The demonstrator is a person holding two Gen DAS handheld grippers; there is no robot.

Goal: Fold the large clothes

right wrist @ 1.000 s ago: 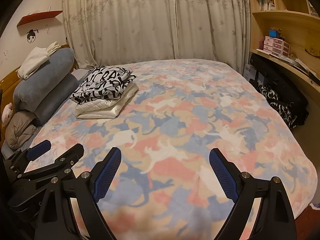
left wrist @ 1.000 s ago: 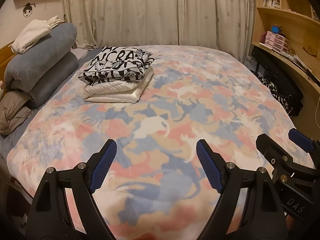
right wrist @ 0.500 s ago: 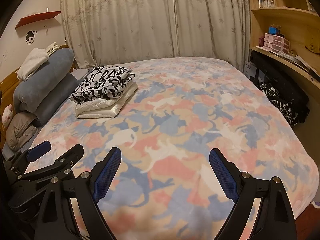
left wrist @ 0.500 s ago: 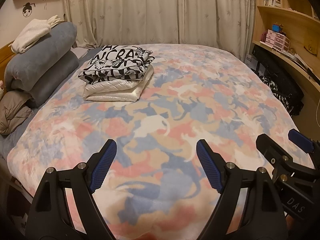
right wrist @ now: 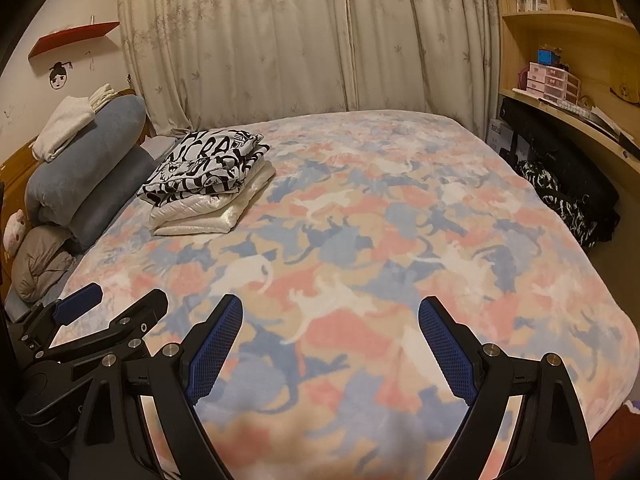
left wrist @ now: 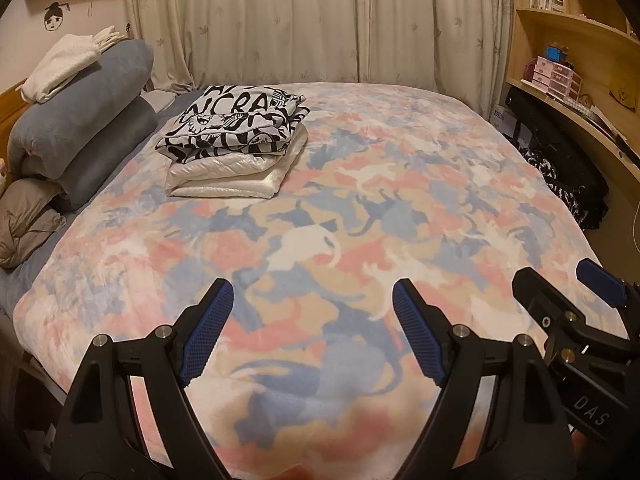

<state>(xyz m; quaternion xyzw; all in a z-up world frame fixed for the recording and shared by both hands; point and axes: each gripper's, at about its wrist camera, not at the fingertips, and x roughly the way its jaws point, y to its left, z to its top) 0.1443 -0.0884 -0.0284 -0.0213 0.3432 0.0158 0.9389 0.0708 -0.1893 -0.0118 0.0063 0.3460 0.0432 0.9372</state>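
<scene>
A folded black-and-white printed garment (left wrist: 234,122) (right wrist: 206,166) lies on top of a folded white quilted garment (left wrist: 236,176) (right wrist: 208,210), stacked at the far left of the bed. My left gripper (left wrist: 313,300) is open and empty over the near part of the bed. My right gripper (right wrist: 331,320) is open and empty beside it, to the right. Each gripper shows at the edge of the other's view: the right gripper's fingers (left wrist: 600,282), the left gripper's fingers (right wrist: 78,305). Both are far from the stack.
A cat-patterned pink, blue and white blanket (left wrist: 400,208) (right wrist: 400,220) covers the bed. Rolled blue-grey bedding (left wrist: 80,120) with a white cloth on top sits at the left by the headboard. Curtains hang behind. A wooden shelf unit (left wrist: 580,64) and dark bags (right wrist: 568,196) stand to the right.
Both views have risen or tilted slightly; the bed and stack sit a little lower in frame. The grippers stay open and empty.
</scene>
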